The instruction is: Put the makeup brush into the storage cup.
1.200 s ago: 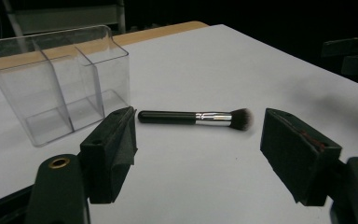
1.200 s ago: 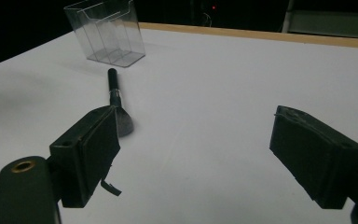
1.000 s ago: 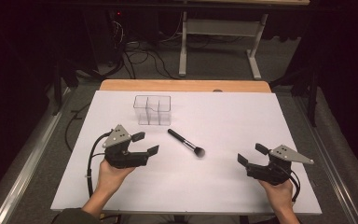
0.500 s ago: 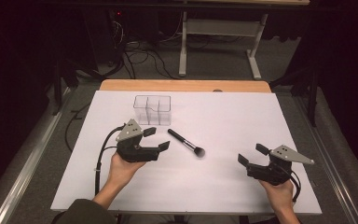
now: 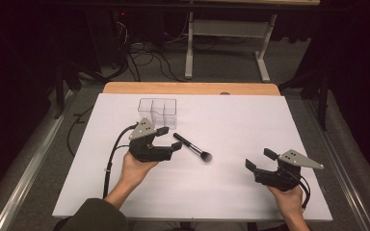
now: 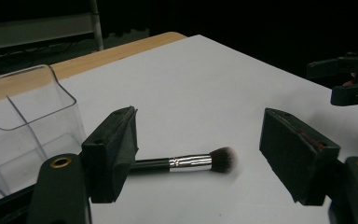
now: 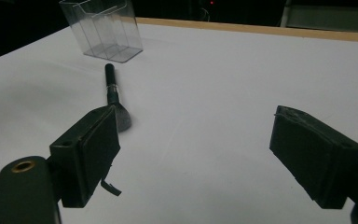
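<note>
A makeup brush (image 5: 191,147) with a black handle, silver ferrule and dark bristles lies flat on the white table top (image 5: 250,120). Its bristle end points toward the near right. My left gripper (image 5: 169,138) hovers open just left of the brush handle. In the left gripper view the brush (image 6: 186,162) lies between the wide jaws of the left gripper (image 6: 200,149), untouched. A clear compartment organizer (image 5: 158,111) stands behind it. My right gripper (image 5: 259,159) is open at the near right, apart from the brush (image 7: 112,91).
The organizer (image 6: 23,126) stands close to my left jaw. A wooden table edge (image 5: 188,88) runs along the back of the white sheet. Beyond it are a metal stand (image 5: 221,29) and floor cables (image 5: 139,53). The other gripper (image 6: 349,81) shows at the far right.
My left gripper has moved forward and to the right, up to the brush handle, still open. The right gripper and the brush have stayed in place.
</note>
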